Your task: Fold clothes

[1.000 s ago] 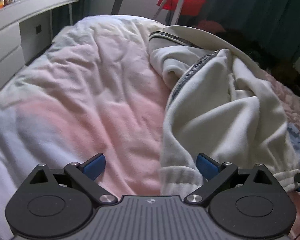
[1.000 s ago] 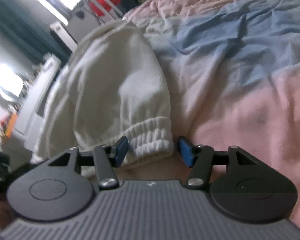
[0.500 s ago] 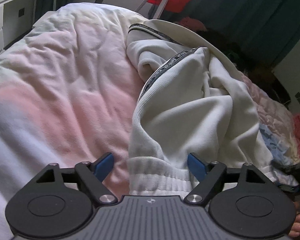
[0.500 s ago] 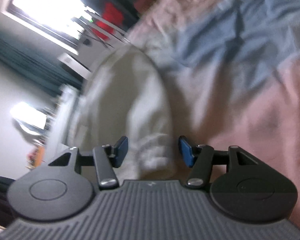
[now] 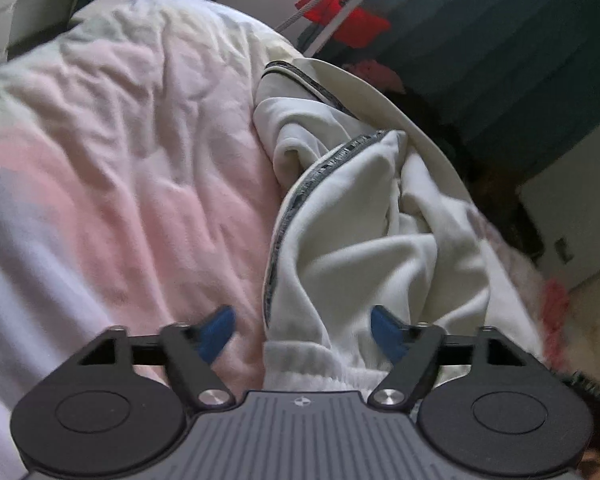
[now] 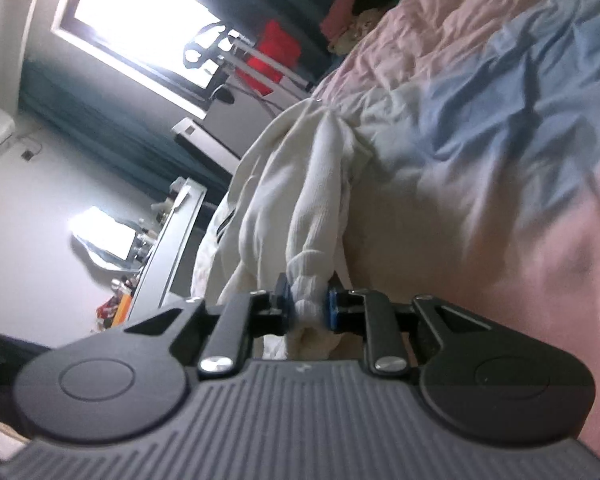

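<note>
A cream-white garment (image 5: 380, 240) with a dark patterned stripe lies crumpled on the pink bed cover. My left gripper (image 5: 304, 330) is open, its blue pads either side of the garment's ribbed cuff (image 5: 316, 364). My right gripper (image 6: 307, 304) is shut on another ribbed cuff (image 6: 310, 284) of the same white garment (image 6: 300, 184), which stretches away from it, lifted off the bed.
The bed (image 5: 120, 160) has a pink, white and blue cover (image 6: 500, 120). A white dresser (image 6: 168, 240) with clutter stands beside it. A drying rack with a red cloth (image 5: 340, 12) and dark curtains stand beyond the bed's end.
My right gripper has closed on the ribbed cuff and raised it, tilting. My left gripper has moved forward so the other cuff sits between its open pads.
</note>
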Demonstrator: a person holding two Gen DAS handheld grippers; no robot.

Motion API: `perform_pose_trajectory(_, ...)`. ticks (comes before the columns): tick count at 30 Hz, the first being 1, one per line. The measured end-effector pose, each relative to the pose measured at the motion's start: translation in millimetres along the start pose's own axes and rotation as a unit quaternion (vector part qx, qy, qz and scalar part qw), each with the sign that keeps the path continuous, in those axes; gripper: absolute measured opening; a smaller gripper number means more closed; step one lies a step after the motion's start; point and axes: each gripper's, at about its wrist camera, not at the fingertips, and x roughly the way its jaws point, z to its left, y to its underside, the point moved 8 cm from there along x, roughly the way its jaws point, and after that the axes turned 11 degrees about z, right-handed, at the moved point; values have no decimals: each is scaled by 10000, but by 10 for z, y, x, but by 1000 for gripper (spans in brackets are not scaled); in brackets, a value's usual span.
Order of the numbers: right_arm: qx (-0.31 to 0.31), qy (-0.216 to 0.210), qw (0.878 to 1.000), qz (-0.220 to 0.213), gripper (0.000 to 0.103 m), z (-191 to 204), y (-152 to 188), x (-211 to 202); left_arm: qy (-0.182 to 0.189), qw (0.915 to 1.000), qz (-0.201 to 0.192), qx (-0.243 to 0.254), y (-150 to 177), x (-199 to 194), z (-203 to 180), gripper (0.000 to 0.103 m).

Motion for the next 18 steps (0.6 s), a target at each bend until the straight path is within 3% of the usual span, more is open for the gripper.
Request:
perform_pose_trajectory(6, 326, 95, 9994, 74, 21, -225, 47, 64, 27, 9996, 262, -61, 40, 147, 26, 78)
perform_pose_trajectory(9, 360, 126, 9992, 129, 21, -292, 79, 98, 179, 9990, 400, -69, 66, 189, -25, 59)
perform_pose_trajectory(10, 383, 154, 9990, 148, 21, -317, 90, 119, 181, 9993, 320, -69, 25, 135, -34, 46)
perform_pose_trajectory(13, 461, 244, 9983, 272, 22, -381, 146, 162, 139, 9999, -39, -70, -143, -94, -54, 26)
perform_pose_trajectory(18, 717, 31, 9969, 324, 21, -173, 361, 92, 70, 9979, -636, -71, -421, -484, -88, 17)
